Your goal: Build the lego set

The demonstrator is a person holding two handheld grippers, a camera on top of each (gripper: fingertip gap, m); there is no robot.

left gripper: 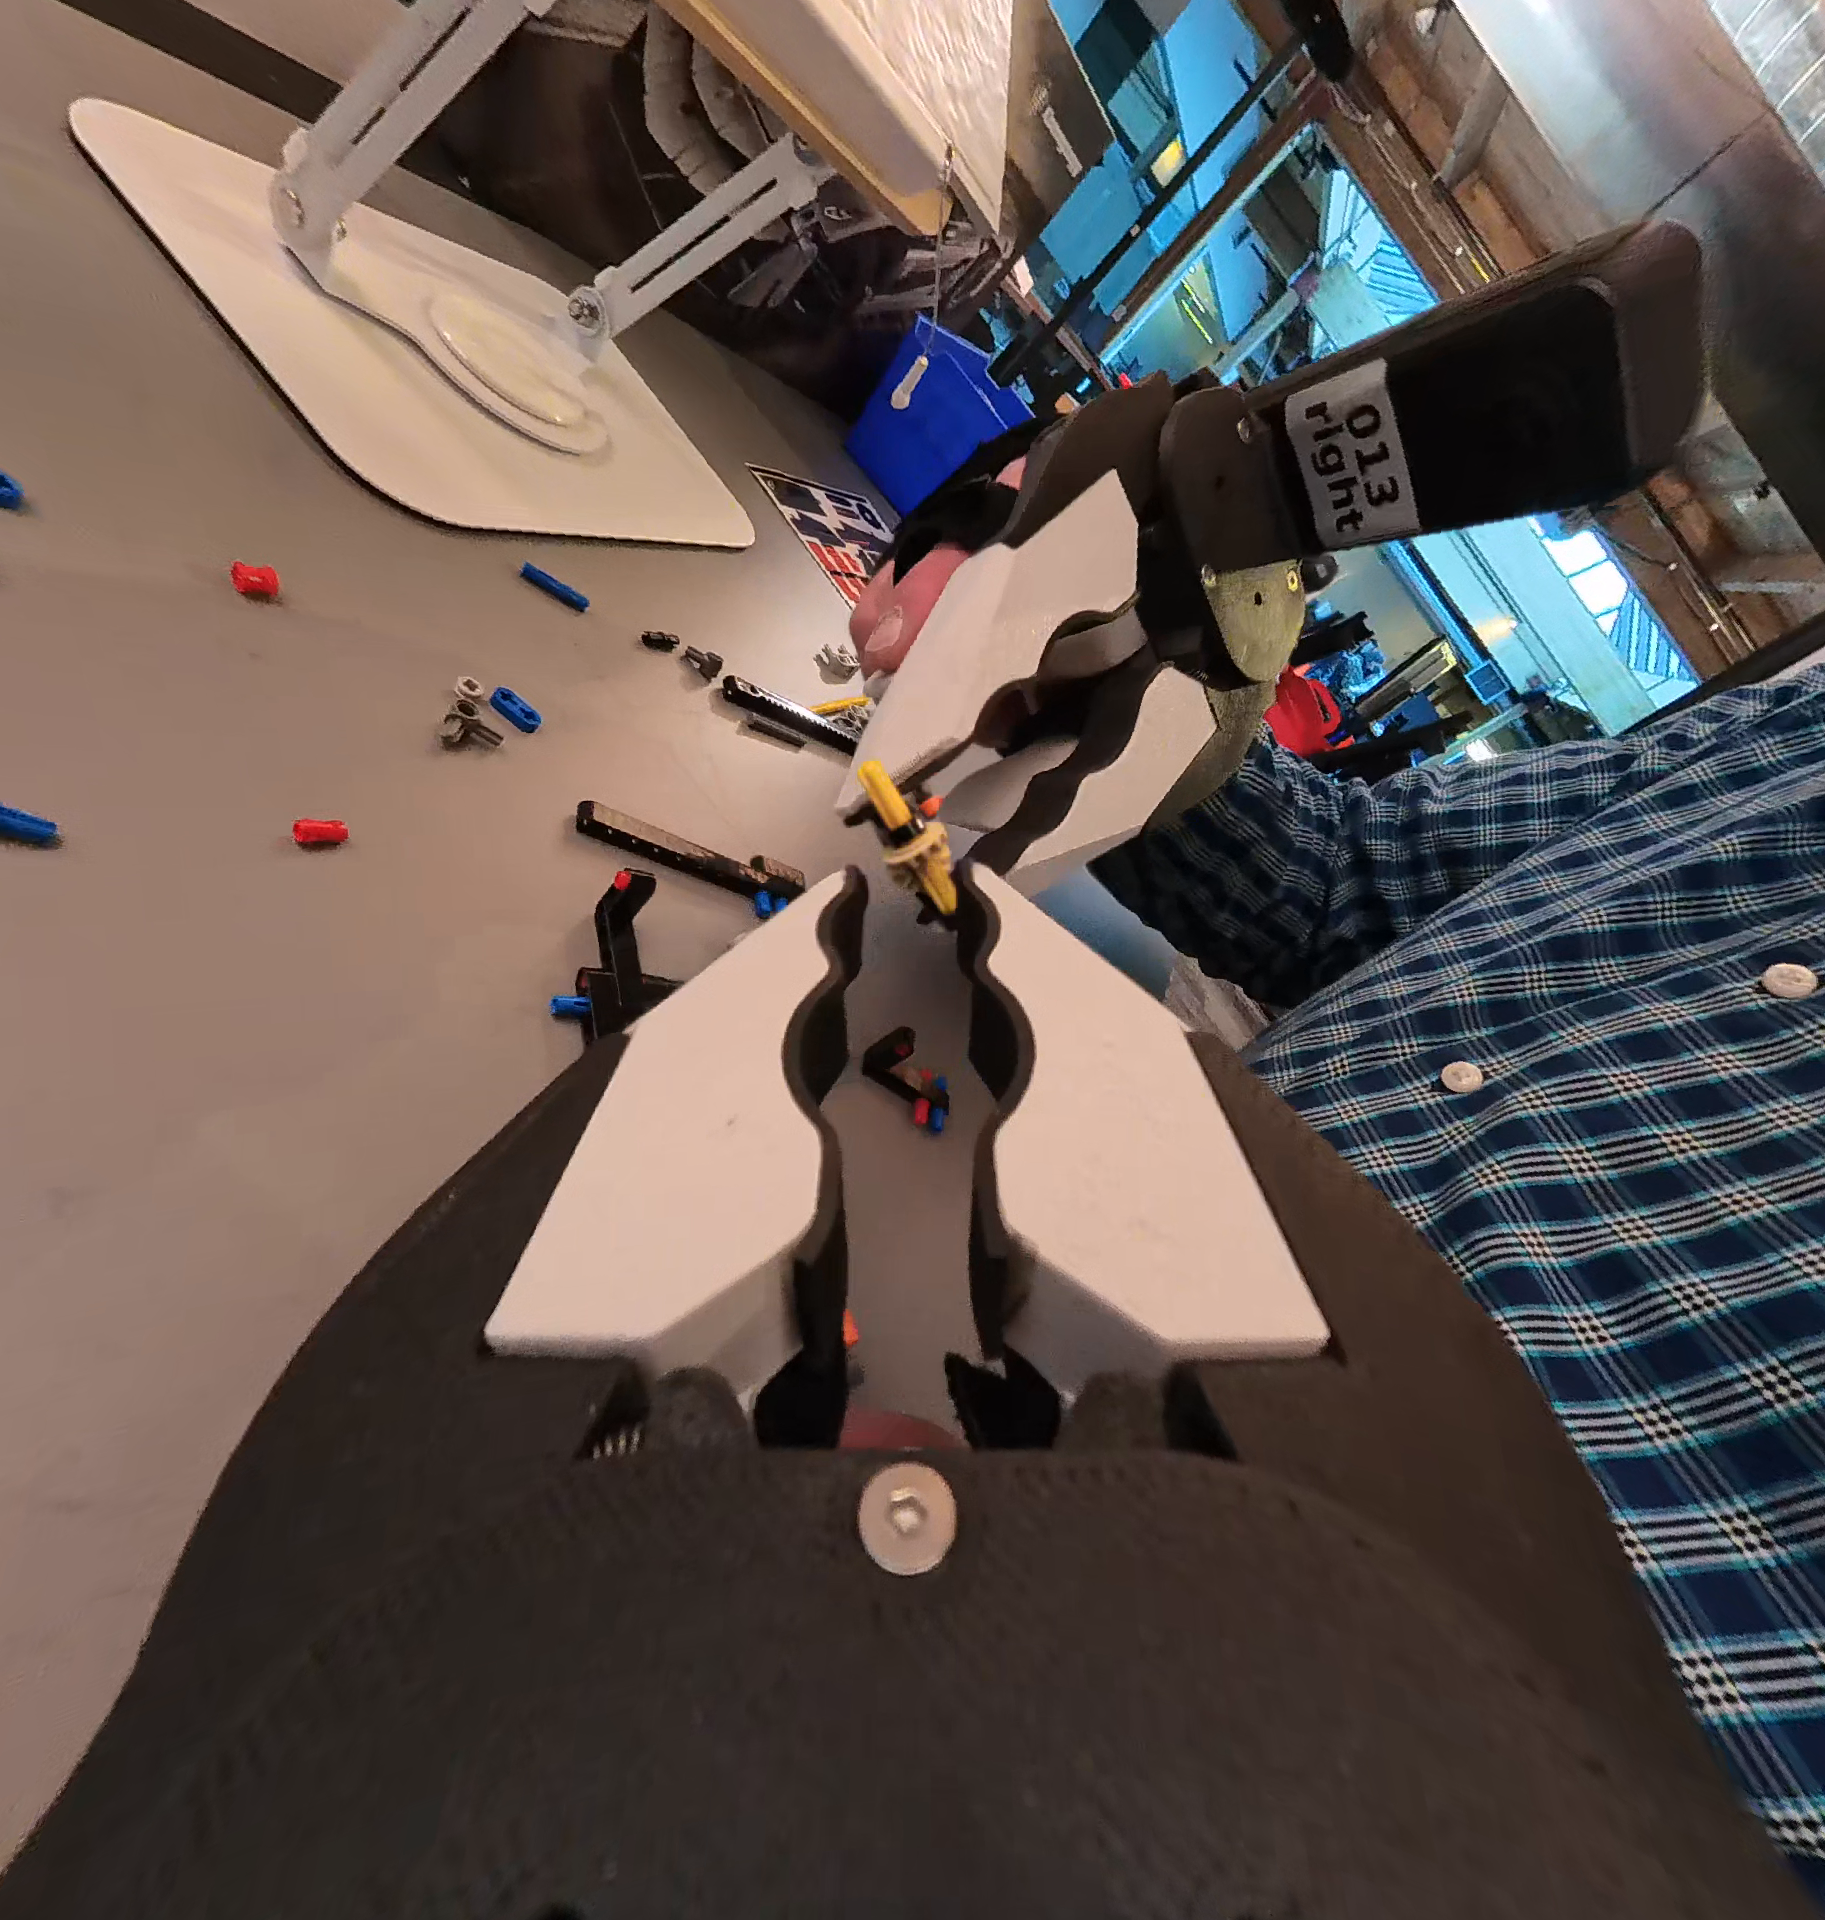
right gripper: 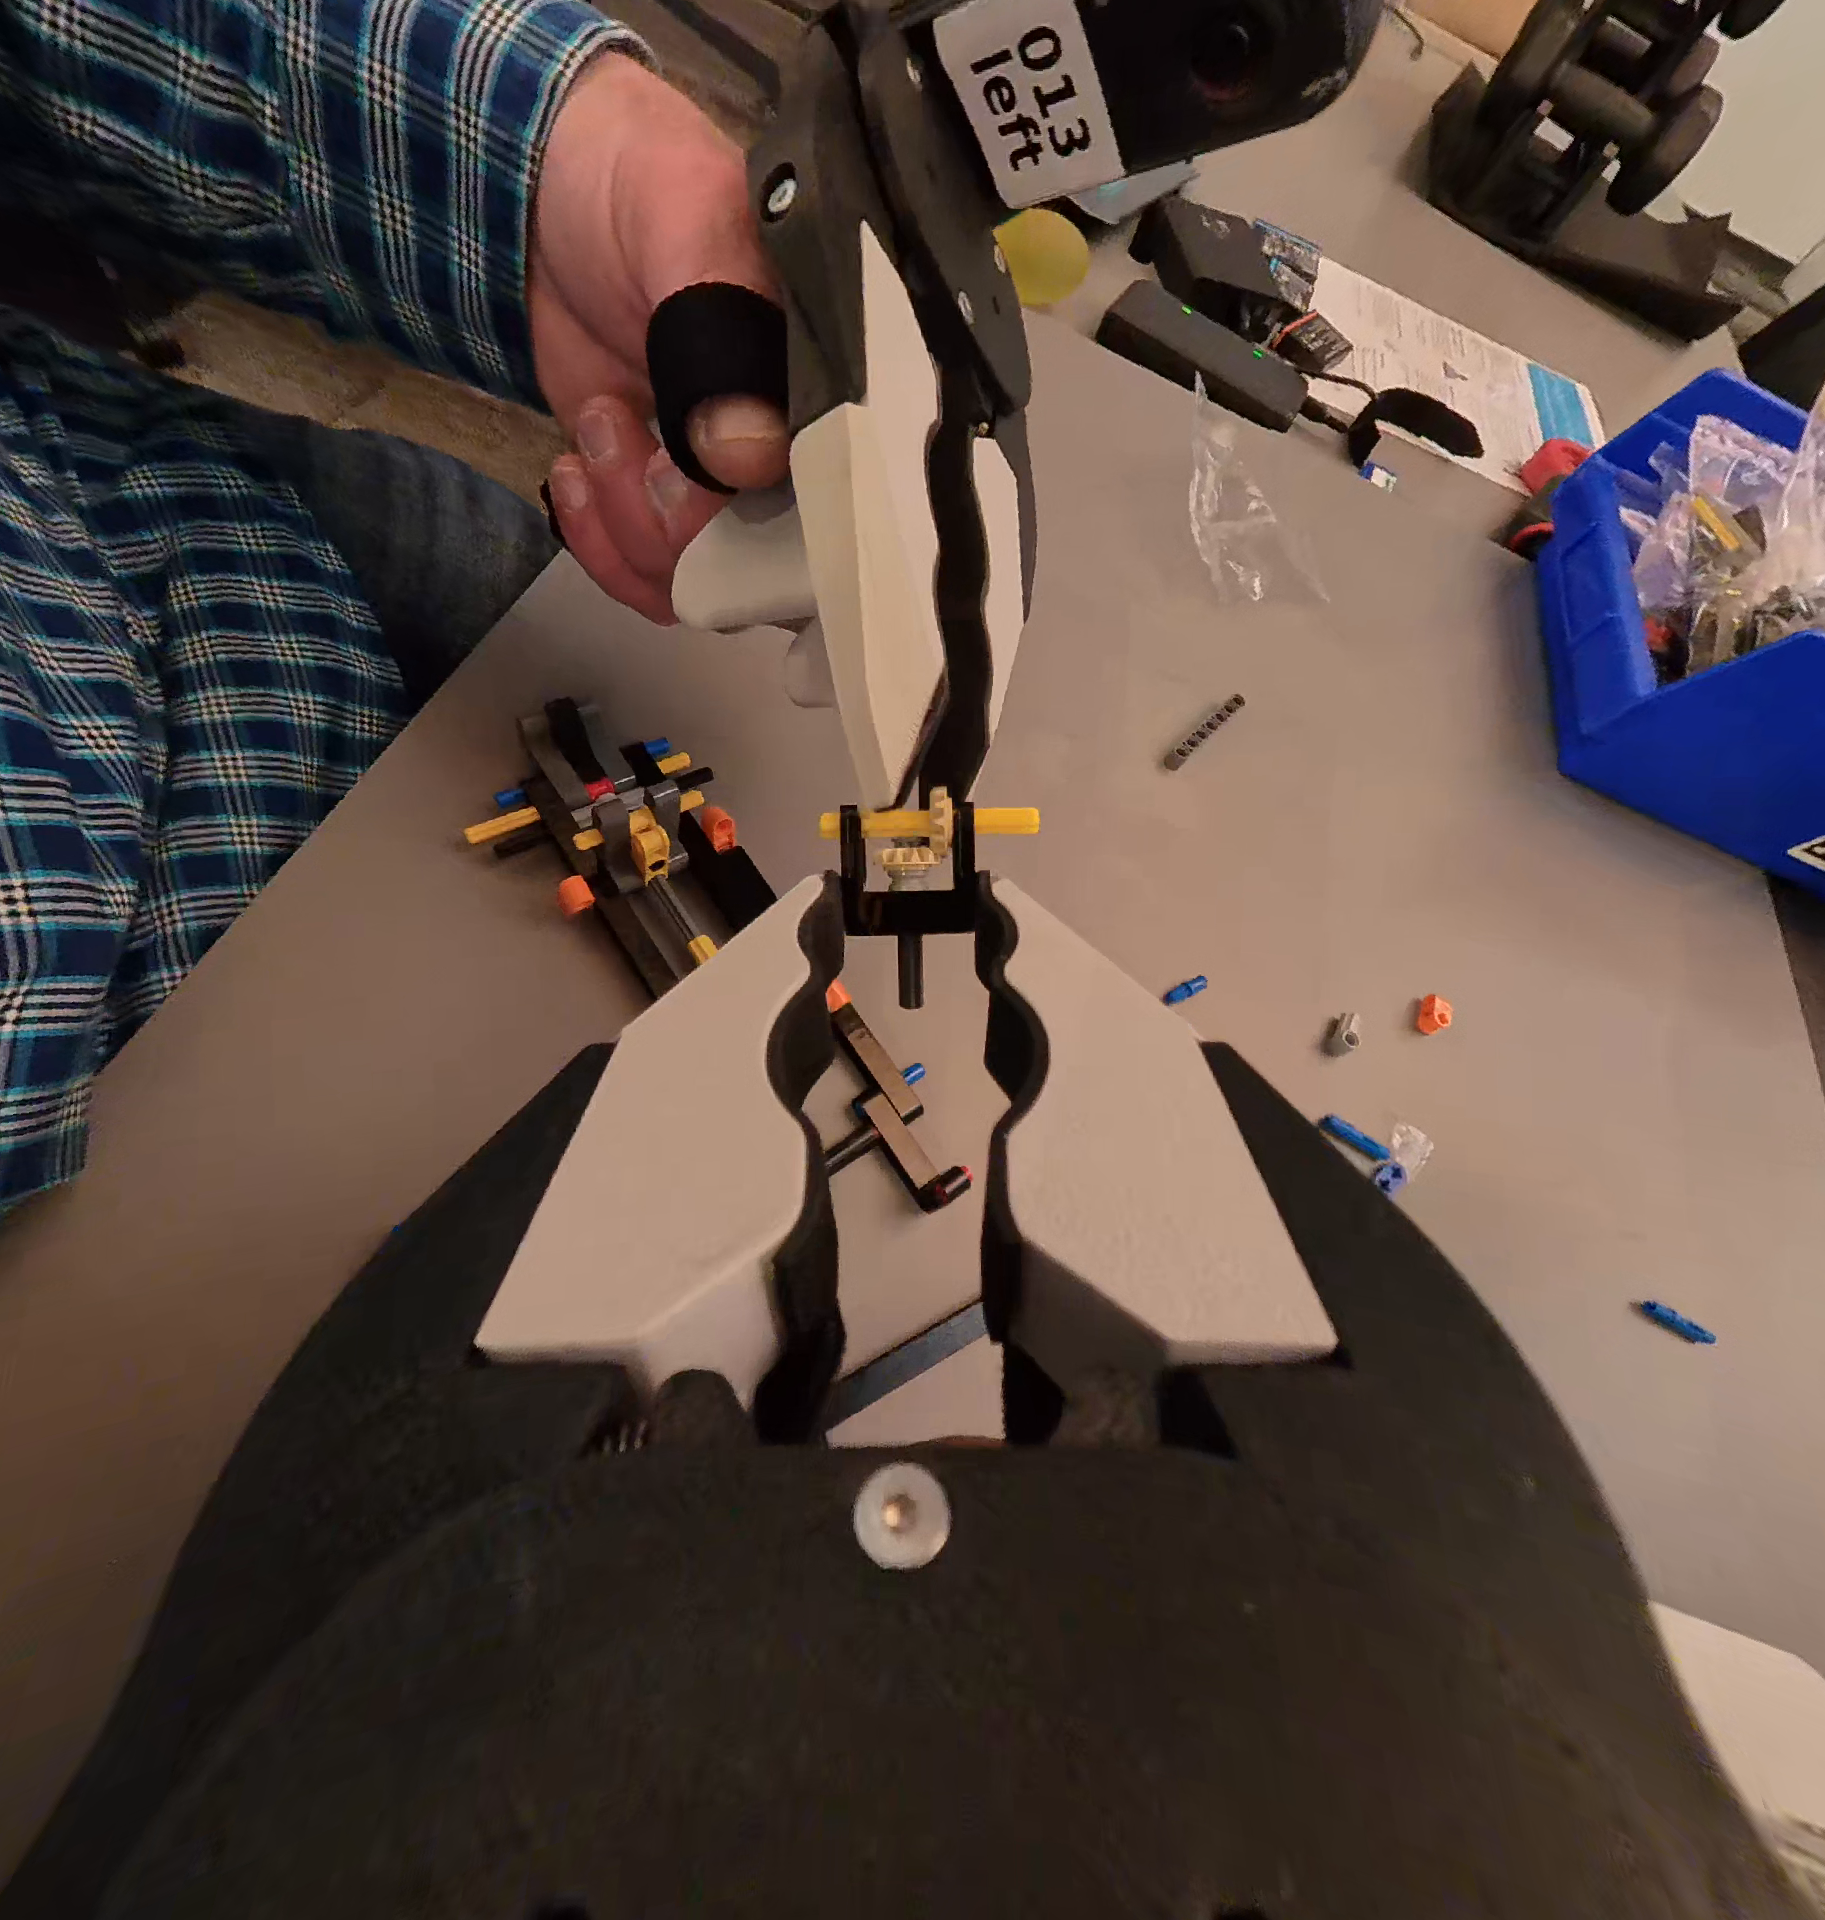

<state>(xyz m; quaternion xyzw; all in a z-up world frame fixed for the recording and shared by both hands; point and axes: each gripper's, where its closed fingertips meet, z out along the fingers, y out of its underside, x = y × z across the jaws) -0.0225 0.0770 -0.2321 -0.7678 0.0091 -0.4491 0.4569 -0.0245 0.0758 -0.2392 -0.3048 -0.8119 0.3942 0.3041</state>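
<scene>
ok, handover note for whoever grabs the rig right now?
Right gripper: shut on the black frame with tan gear.
Left gripper: pinching the yellow axle that runs through the frame's top.
Both held above the grey table.
Done: larger black-and-yellow assembly sits on the table near the person's shirt.
Left: seat the axle, join the sub-assembly. Loose pins scattered; more parts in the blue bin.
</scene>
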